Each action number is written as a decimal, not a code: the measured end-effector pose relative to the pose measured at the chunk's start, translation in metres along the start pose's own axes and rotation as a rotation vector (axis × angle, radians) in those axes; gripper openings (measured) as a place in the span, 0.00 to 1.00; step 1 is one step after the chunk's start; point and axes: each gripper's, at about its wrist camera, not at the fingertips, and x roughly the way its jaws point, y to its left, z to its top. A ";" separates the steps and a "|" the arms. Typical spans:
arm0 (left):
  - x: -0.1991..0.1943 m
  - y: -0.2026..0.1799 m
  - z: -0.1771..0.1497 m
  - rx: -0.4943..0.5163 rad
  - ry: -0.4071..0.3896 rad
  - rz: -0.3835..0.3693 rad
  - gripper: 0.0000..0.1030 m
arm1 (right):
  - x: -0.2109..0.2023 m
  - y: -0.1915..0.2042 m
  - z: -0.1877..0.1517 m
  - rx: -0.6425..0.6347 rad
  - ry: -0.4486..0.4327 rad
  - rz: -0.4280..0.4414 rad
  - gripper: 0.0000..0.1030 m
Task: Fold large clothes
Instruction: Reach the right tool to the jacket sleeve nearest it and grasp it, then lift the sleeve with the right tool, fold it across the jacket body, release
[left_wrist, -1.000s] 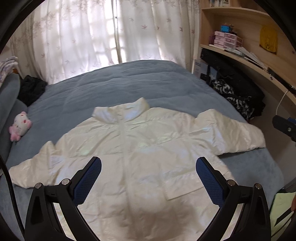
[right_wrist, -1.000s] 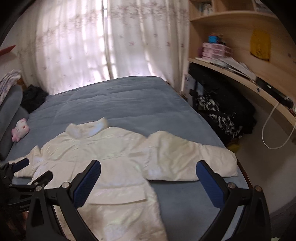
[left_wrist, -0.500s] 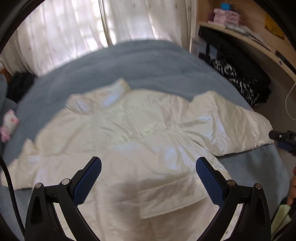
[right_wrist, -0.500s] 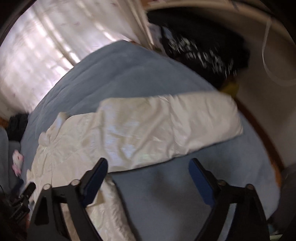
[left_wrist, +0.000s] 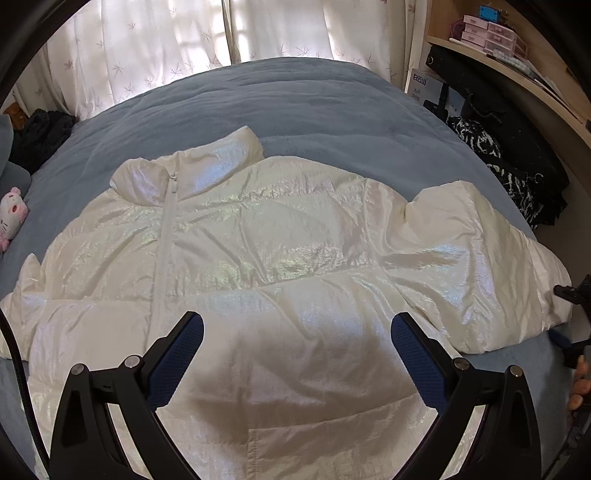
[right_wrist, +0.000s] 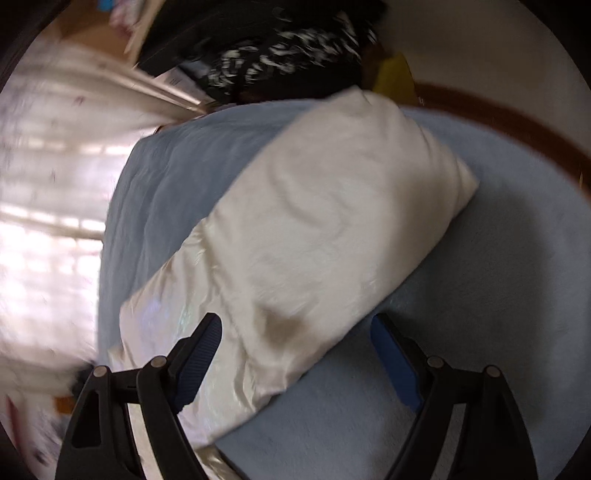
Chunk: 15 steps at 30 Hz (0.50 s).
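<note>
With both claws released, the right gripper (right_wrist: 295, 354) is judged poised to grasp the sleeve (right_wrist: 332, 221) of the shiny white puffer jacket (left_wrist: 258, 258) at the blue bed's (left_wrist: 295, 103) right edge, while the left gripper (left_wrist: 295, 347) hovers over the jacket's body.

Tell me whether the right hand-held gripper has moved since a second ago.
Yes. The right hand-held gripper has swung down toward the jacket's sleeve, which now fills its view; the curtains slid left.

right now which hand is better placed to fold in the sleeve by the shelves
Right. The right gripper is open and straddling that sleeve. The left gripper is open over the middle of the jacket.
</note>
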 end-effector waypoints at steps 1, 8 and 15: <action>0.000 0.000 0.000 -0.002 -0.002 -0.009 0.98 | 0.003 -0.005 0.000 0.024 0.000 0.012 0.81; -0.007 0.011 -0.001 -0.019 -0.005 0.015 0.98 | 0.003 0.004 0.003 0.008 -0.093 -0.012 0.41; -0.038 0.055 0.000 -0.068 -0.071 0.052 0.98 | -0.070 0.077 -0.021 -0.255 -0.318 0.050 0.08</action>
